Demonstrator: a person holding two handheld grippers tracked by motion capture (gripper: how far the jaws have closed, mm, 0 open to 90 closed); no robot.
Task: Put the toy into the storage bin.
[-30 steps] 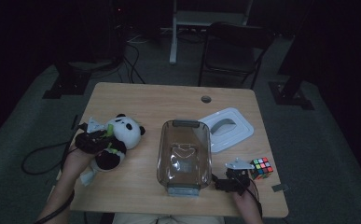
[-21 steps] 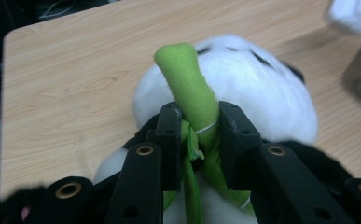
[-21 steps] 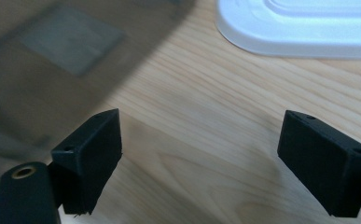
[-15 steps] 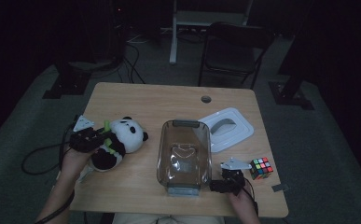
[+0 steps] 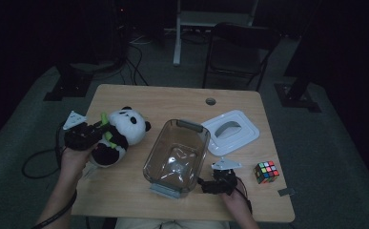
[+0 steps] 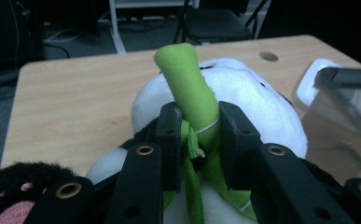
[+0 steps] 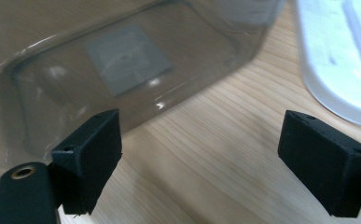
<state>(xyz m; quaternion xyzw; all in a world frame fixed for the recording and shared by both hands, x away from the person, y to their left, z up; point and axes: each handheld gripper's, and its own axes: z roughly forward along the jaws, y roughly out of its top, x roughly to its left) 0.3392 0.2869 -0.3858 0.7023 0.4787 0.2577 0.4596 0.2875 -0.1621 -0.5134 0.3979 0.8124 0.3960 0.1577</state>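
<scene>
Jaws of the left gripper (image 6: 194,135) clamp the green bamboo stalk (image 6: 190,88) of the black-and-white panda plush (image 5: 120,136), at the table's (image 5: 172,98) 9 o'clock edge; right gripper (image 7: 201,154) gapes, holding nothing.

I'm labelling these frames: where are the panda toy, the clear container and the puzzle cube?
panda toy (image 5: 125,125): high view, on its white head.
clear container (image 5: 154,164): high view, on its left wall.
puzzle cube (image 5: 266,171): high view, on its coloured top face.
</scene>
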